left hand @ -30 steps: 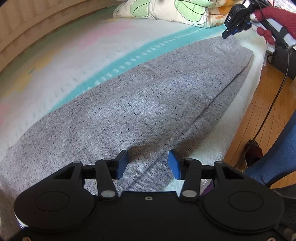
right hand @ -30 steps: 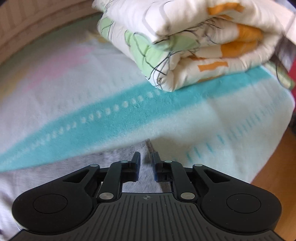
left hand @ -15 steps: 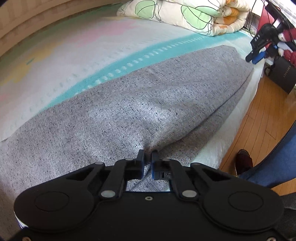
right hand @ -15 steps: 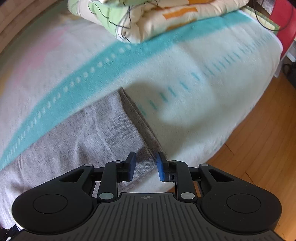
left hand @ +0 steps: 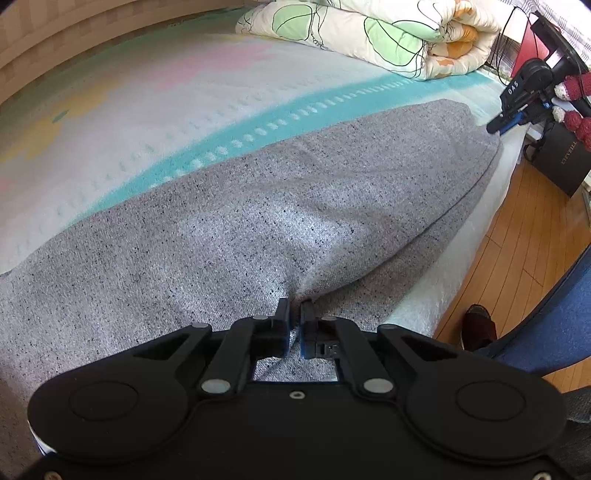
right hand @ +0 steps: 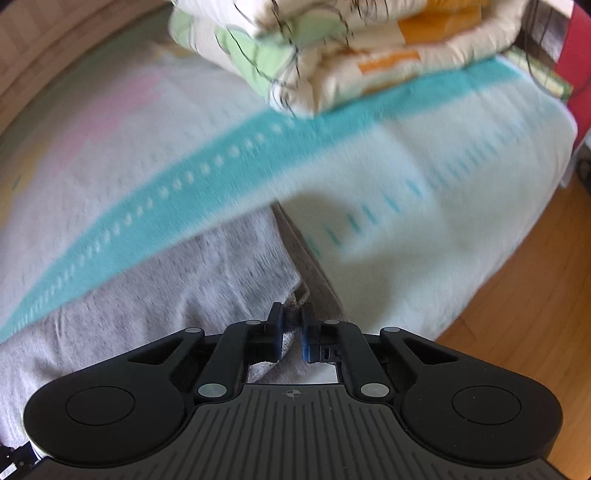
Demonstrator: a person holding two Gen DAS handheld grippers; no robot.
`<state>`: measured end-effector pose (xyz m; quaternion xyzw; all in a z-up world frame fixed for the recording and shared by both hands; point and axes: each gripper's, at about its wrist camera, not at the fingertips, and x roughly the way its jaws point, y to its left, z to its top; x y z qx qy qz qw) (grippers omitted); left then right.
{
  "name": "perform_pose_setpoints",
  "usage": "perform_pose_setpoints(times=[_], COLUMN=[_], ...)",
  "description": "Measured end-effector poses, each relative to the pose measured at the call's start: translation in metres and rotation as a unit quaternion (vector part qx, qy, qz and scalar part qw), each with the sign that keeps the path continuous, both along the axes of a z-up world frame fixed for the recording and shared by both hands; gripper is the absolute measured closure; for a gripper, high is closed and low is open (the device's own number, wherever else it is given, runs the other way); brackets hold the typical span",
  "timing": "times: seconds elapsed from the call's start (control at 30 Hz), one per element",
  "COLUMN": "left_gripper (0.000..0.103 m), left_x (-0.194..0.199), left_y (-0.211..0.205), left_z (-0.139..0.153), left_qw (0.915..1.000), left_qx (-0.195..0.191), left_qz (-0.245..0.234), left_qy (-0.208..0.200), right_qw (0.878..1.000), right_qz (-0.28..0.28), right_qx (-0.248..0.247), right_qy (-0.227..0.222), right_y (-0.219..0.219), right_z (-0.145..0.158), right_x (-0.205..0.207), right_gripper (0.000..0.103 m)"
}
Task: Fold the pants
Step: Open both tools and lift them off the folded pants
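The grey speckled pants (left hand: 258, 221) lie stretched lengthwise along the near edge of the bed (left hand: 147, 110), over its pale blanket with the turquoise stripe (left hand: 332, 107); one long side runs just inside the edge that drops to the wooden floor (left hand: 517, 251). The left gripper (left hand: 294, 314) is pressed together on a raised pleat of the pants fabric near that edge, the cloth puckering up between its blue pads. In the right wrist view the right gripper (right hand: 293, 319) has just been closing and now pinches the corner of the pants (right hand: 207, 280) at their end, a fold of grey cloth caught between its jaws; in the left wrist view it shows at the far end of the pants (left hand: 511, 116). A rolled floral quilt (left hand: 369, 33) sits at the far corner of the bed, well apart from the pants; a blue trouser leg (left hand: 546, 332) of the person and a dark shoe (left hand: 478, 325) stand on the floor beside the bed.
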<state>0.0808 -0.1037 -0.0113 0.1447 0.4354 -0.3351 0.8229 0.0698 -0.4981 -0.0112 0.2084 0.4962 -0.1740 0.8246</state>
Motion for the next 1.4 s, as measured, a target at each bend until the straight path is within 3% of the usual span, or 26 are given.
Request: perform_pose_setpoints(times=[0.4, 0.8, 1.0, 1.2, 1.4], left_gripper=[0.098, 0.098, 0.089, 0.066, 0.065], left_x=[-0.011, -0.019, -0.014, -0.017, -0.016], left_y=[0.008, -0.006, -0.008, -0.011, -0.004], left_z=[0.029, 0.007, 0.000, 0.006, 0.014], left_qw=[0.9992, 0.9989, 0.9989, 0.9984, 0.9982], left_qx=[-0.040, -0.005, 0.005, 0.011, 0.013], left_qz=[-0.007, -0.035, -0.016, -0.002, 0.026], left_qy=[-0.001, 0.029, 0.045, 0.055, 0.052], right_qw=[0.999, 0.995, 0.989, 0.984, 0.980], right_qz=[-0.019, 0.011, -0.006, -0.065, -0.050], right_qx=[-0.030, -0.068, -0.116, -0.165, -0.186], right_qy=[-0.002, 0.073, 0.090, 0.030, -0.046], right_y=[-0.003, 0.008, 0.010, 0.002, 0.025], right_z=[0.002, -0.022, -0.017, 0.011, 0.042], right_x=[-0.004, 0.011, 0.010, 0.000, 0.010], right_gripper=[0.093, 0.092, 0.089, 0.089, 0.089])
